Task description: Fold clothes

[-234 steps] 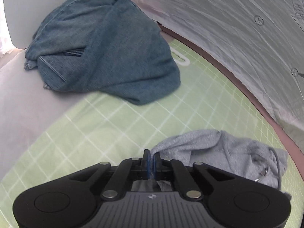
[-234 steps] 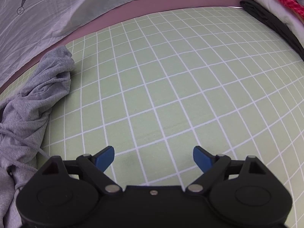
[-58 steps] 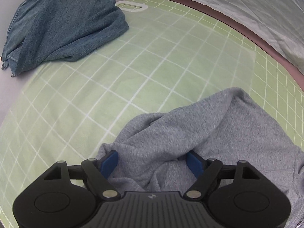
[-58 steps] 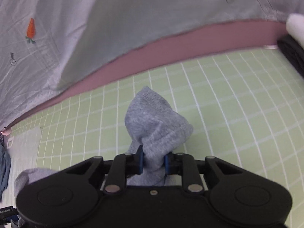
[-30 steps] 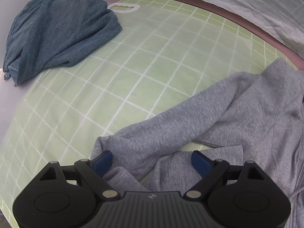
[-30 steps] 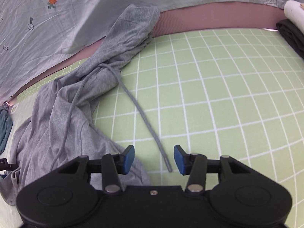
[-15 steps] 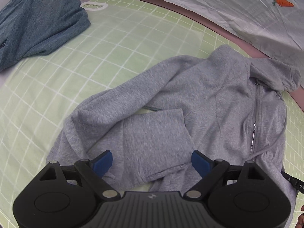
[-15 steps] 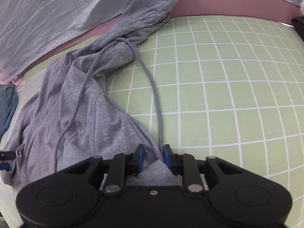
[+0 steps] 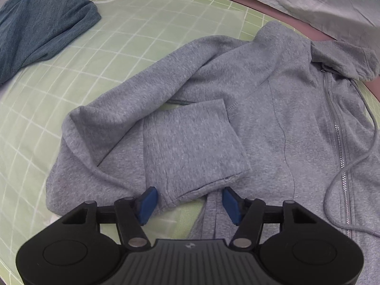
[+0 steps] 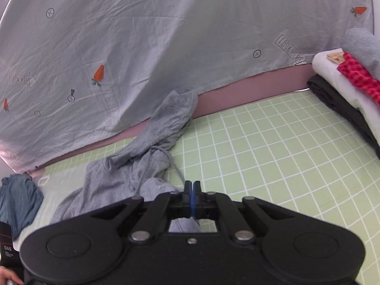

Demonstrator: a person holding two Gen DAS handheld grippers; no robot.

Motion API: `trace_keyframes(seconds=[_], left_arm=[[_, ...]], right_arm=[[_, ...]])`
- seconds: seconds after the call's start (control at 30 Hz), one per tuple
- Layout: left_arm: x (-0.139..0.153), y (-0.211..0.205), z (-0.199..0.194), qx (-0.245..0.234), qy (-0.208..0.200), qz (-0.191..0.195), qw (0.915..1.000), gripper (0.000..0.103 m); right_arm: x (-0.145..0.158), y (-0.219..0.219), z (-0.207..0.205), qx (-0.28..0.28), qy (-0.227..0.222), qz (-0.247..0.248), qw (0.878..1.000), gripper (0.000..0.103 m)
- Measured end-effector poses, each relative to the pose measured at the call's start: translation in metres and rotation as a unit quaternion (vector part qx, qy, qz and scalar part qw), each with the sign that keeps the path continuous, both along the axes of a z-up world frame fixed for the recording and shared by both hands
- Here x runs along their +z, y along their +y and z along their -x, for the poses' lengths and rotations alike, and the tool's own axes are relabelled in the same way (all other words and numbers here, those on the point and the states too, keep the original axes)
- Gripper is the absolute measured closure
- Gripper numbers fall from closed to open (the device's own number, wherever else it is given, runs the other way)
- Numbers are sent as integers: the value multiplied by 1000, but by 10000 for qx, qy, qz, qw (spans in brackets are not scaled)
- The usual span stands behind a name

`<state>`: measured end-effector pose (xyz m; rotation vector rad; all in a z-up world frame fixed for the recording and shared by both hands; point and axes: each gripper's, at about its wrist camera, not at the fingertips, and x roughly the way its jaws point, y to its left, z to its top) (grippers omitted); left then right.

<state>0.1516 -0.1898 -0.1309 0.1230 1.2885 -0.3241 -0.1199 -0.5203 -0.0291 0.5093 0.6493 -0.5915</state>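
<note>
A grey zip hoodie (image 9: 256, 109) lies spread on the green grid mat (image 9: 114, 47), hood toward the far edge, one sleeve (image 9: 190, 147) folded back over its body. My left gripper (image 9: 190, 201) is open, its blue pads on either side of the sleeve cuff at the hem. In the right wrist view the hoodie (image 10: 147, 147) lies bunched at centre left. My right gripper (image 10: 192, 190) is shut on a fold of the hoodie's lower edge, with grey cloth showing beneath the jaws.
A blue denim garment (image 9: 40, 28) lies in a heap at the mat's far left, and it also shows in the right wrist view (image 10: 19, 201). A stack of folded clothes (image 10: 351, 83) sits at the right edge. A printed grey sheet (image 10: 166, 35) hangs behind the mat.
My left gripper has moved closer to the sleeve cuff and its jaws have narrowed. My right gripper has closed fully on the hoodie edge and lifted, so its view now faces the sheet.
</note>
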Motion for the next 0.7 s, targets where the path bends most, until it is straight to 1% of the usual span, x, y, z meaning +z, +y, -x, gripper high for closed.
trace_keyframes(seconds=[0.03, 0.1, 0.2, 0.27, 0.3, 0.37, 0.43, 0.53, 0.7], left_arm=[[0, 0, 0, 8, -3, 0, 10000, 40], [0, -2, 0, -21, -1, -39, 10000, 40], [1, -4, 0, -61, 16, -60, 10000, 40], [1, -3, -1, -53, 40, -38, 10000, 40], [0, -2, -2, -47, 50, -26, 10000, 40], [0, -2, -2, -13, 68, -7, 10000, 40], [-1, -2, -2, 0, 80, -8, 10000, 40], [-1, -4, -2, -12, 87, -35, 10000, 39], [-2, -5, 0, 4, 52, -41, 10000, 34]], right_arm=[[-10, 1, -1, 86, 264, 9, 9996, 103], [-32, 2, 3, -31, 613, -48, 9981, 103], [-56, -3, 5, -7, 690, -234, 9973, 102], [-63, -12, 2, -123, 656, -261, 9974, 101], [-65, -18, -2, -197, 646, -239, 9974, 97], [-71, -31, -10, -334, 623, -206, 9973, 87], [-79, -46, -21, -346, 581, -328, 9972, 86], [-89, -56, -43, -141, 651, -516, 9964, 86], [-105, -65, -74, 288, 880, -787, 9926, 86]])
